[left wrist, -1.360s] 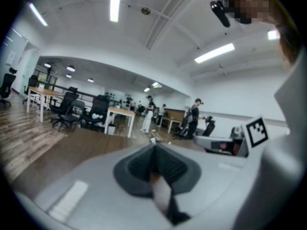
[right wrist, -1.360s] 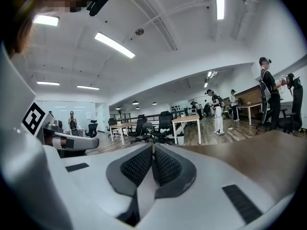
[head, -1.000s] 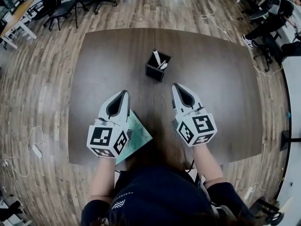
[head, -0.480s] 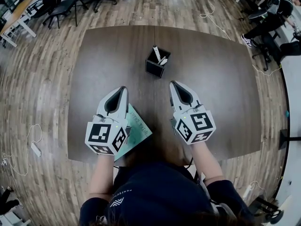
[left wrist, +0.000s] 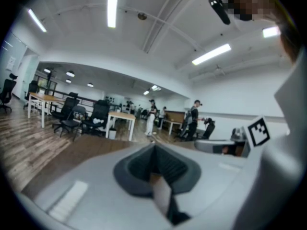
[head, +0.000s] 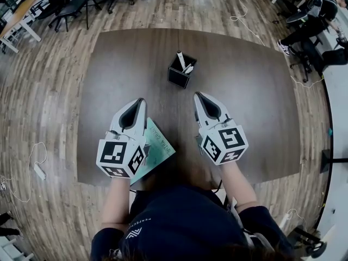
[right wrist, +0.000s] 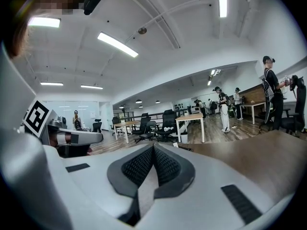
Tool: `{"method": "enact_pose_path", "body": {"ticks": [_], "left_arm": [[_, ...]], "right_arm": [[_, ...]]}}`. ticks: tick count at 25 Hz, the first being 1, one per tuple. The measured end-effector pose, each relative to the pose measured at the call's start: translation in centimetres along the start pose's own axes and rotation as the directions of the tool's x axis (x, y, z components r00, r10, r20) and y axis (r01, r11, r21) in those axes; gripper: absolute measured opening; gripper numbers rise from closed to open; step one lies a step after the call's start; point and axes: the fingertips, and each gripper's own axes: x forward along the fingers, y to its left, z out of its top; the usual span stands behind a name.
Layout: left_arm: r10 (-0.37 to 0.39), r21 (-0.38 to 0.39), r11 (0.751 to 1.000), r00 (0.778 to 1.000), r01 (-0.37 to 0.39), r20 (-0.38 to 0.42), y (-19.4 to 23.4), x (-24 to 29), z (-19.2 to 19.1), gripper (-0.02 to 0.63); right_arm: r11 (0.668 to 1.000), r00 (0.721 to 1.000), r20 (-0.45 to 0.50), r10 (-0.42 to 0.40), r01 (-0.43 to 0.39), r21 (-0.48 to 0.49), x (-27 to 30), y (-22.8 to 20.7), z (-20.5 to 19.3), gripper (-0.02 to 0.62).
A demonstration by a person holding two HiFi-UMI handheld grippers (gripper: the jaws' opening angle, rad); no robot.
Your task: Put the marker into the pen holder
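A black square pen holder (head: 179,76) stands on the dark table (head: 255,97), a little beyond its middle. One white marker (head: 180,60) sticks up out of it and a second white one (head: 188,68) leans on its rim. My left gripper (head: 142,100) hovers near the front edge, shut with nothing in it. My right gripper (head: 197,95) is level with it, also shut and empty, a short way in front of the holder. Both gripper views look up into the room; the left gripper (left wrist: 154,148) and the right gripper (right wrist: 153,147) show their pads pressed together. Neither view shows the holder.
A green booklet (head: 160,145) lies at the table's front edge, partly under my left gripper. Office chairs (head: 70,4) stand beyond the far left corner, and a seated person (head: 312,20) is at the far right. Cables (head: 38,170) lie on the wooden floor.
The head view has shifted slightly, so everything sits a little higher in the picture. Both grippers stay shut and hold about the same place relative to the holder.
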Motion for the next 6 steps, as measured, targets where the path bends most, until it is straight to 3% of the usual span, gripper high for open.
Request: {"method": "enact_pose_path", "body": {"ticks": [6], "left_arm": [[0.008,0.002,1.0,1.0,-0.008,-0.008,0.43,-0.65,-0.02,0.008]], "right_arm": [[1.0,1.0,-0.005,0.007,-0.007,-0.003,0.0,0.39,0.09,0.0]]}}
